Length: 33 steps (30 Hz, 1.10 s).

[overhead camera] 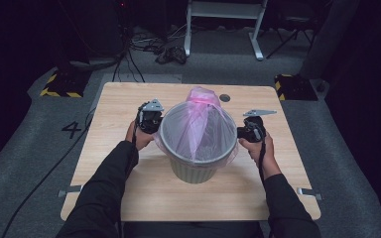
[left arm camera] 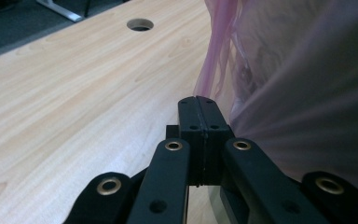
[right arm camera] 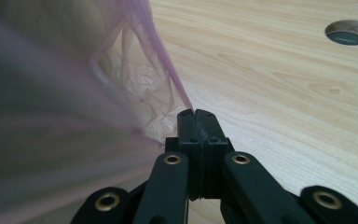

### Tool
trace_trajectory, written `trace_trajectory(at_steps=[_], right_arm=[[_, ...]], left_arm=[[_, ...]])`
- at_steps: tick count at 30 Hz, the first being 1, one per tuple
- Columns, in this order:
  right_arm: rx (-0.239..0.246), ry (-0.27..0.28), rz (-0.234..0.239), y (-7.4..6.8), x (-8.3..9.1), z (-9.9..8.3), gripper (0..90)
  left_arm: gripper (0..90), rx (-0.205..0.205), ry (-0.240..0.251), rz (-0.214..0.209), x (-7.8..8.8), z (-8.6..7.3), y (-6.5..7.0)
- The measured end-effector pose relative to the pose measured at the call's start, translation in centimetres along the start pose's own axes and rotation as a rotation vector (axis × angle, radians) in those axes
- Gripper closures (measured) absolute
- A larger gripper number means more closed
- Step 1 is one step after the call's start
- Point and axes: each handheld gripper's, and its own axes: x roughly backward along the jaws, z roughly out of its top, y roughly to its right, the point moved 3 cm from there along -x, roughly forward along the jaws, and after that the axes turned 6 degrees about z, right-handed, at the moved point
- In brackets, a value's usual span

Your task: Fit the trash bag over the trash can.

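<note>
One pink liner bag [overhead camera: 198, 119] sits in the grey bin [overhead camera: 194, 166] at the middle of the table [overhead camera: 129, 198], its edge folded over the rim. Left gripper [left arm camera: 198, 103] and right gripper [right arm camera: 196, 114] flank the bin, jaws fully closed; whether film is pinched between them cannot be told. Recommended: draw both sides down evenly, keeping the bin clear of the cable hole [overhead camera: 224, 98] near the far edge.

A "4" is marked on the floor [overhead camera: 72, 130].
</note>
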Motion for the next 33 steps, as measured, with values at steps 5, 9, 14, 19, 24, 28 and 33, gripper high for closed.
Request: trace_trajectory(at_steps=[5,9,14,19,24,28,33], right_arm=[[-0.007,-0.006,0.037,-0.1,0.3,-0.5,90.0],[0.001,-0.015,0.052,-0.2,0.6,-0.8,90.0],[-0.006,-0.021,0.07,-0.1,1.2,-1.6,90.0],[0.032,0.003,0.066,0.0,2.1,-2.2,89.1],[0.096,0.04,0.055,-0.1,3.8,-2.7,88.5],[0.105,0.059,0.041,0.2,4.9,-3.5,85.5],[0.164,0.114,0.037,0.1,6.8,-3.7,63.5]], left_arm=[[90.0,-0.019,-0.023,-0.009,0.5,-0.4,0.2],[89.9,-0.027,-0.038,-0.014,0.8,-0.5,0.5],[89.9,-0.038,-0.05,-0.011,1.3,-1.0,0.6],[88.7,-0.039,-0.014,0.006,2.3,-1.6,0.3],[82.0,-0.011,0.022,0.047,3.9,-2.3,0.0],[69.3,0.013,0.058,0.056,5.0,-2.9,-0.2],[37.2,0.015,0.104,0.113,7.2,-2.9,-0.2]])
